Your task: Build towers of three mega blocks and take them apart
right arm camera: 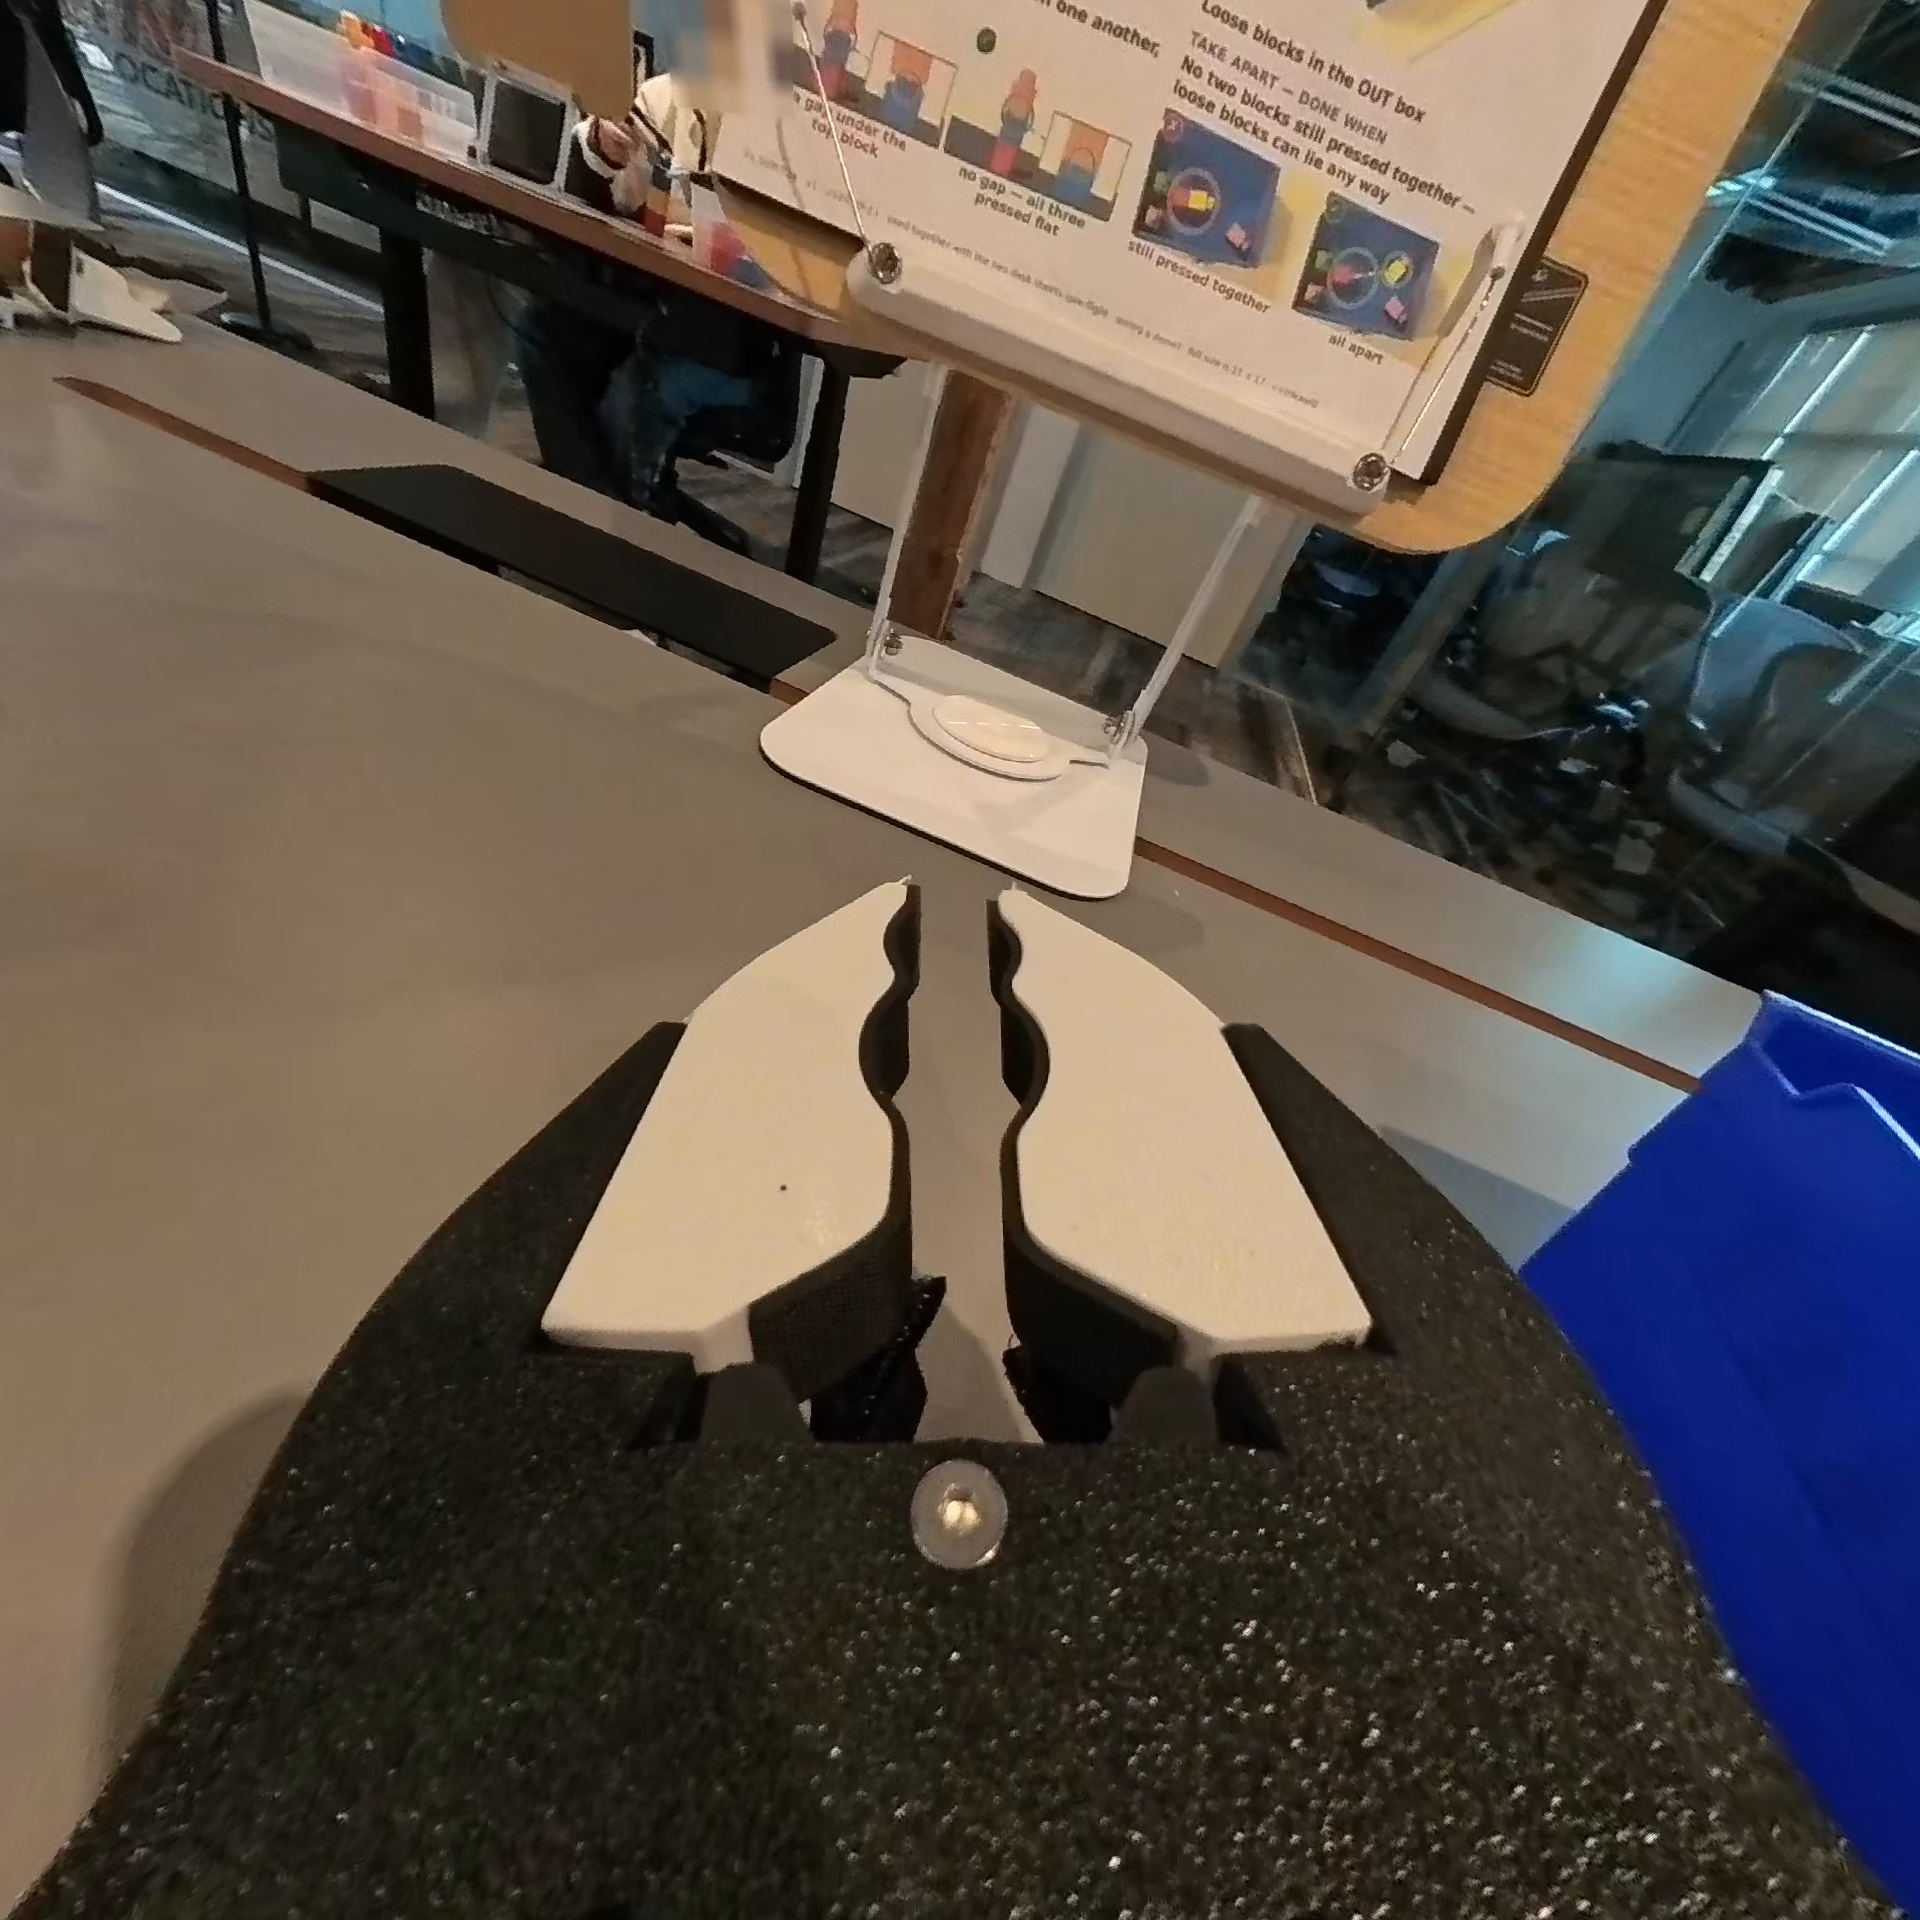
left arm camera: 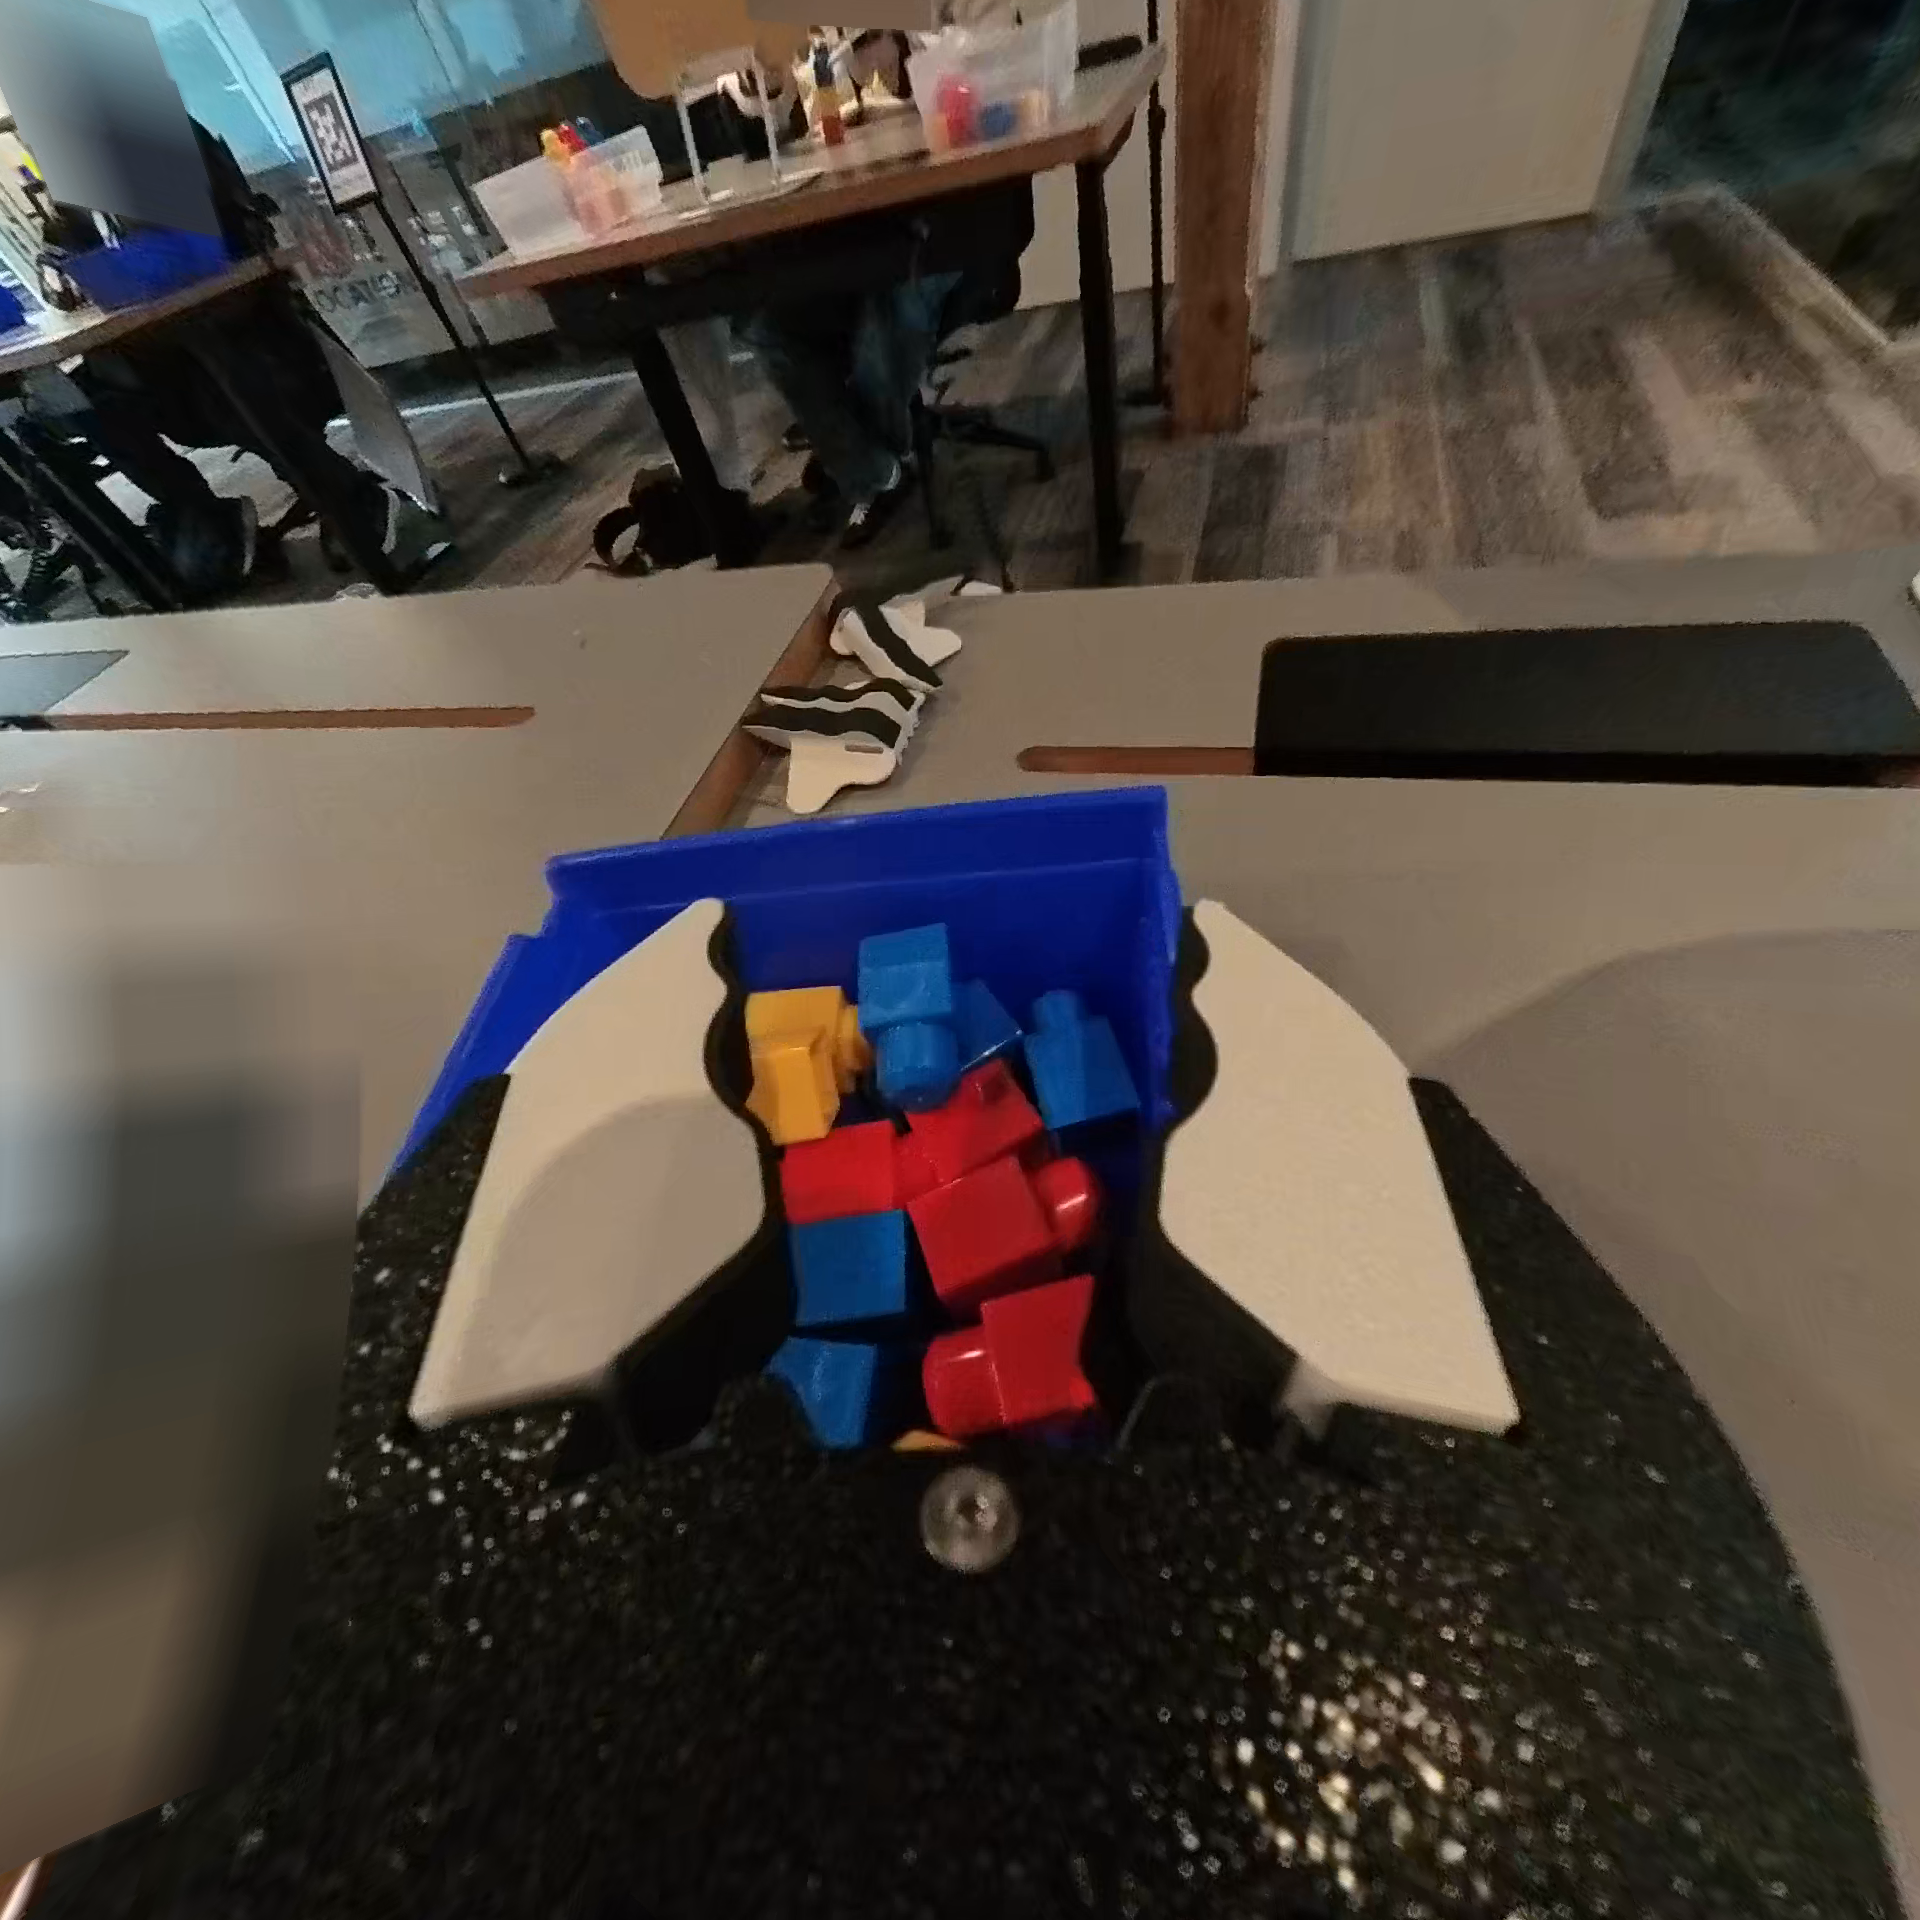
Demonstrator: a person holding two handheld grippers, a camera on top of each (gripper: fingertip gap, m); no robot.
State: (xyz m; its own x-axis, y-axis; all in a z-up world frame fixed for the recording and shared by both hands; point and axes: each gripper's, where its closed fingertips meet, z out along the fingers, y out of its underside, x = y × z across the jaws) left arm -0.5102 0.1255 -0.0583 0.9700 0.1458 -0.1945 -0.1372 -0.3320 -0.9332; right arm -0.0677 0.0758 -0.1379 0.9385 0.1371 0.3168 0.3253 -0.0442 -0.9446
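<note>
A blue bin [left arm camera: 852, 842] stands on the grey table [left arm camera: 312, 935] and holds several loose mega blocks: a yellow one [left arm camera: 795, 1060], blue ones [left arm camera: 904, 977] [left arm camera: 1075, 1070] [left arm camera: 847, 1268] and red ones [left arm camera: 987, 1236] [left arm camera: 1013, 1361]. My left gripper [left arm camera: 956, 914] is open and empty, just above the bin, with its white fingers [left arm camera: 623, 1122] spread to either side of the pile. My right gripper [right arm camera: 954, 899] is nearly closed with a narrow gap and holds nothing. It hovers over bare table [right arm camera: 312, 831]. A blue bin [right arm camera: 1766, 1299] shows at its right.
A white stand [right arm camera: 956, 790] carrying an instruction board [right arm camera: 1143, 208] is ahead of the right gripper. A black pad [left arm camera: 1579, 707] lies at the table's far edge, also in the right wrist view [right arm camera: 582, 571]. Black-and-white pieces [left arm camera: 862, 707] lie beyond the bin. Other tables and seated people are farther back.
</note>
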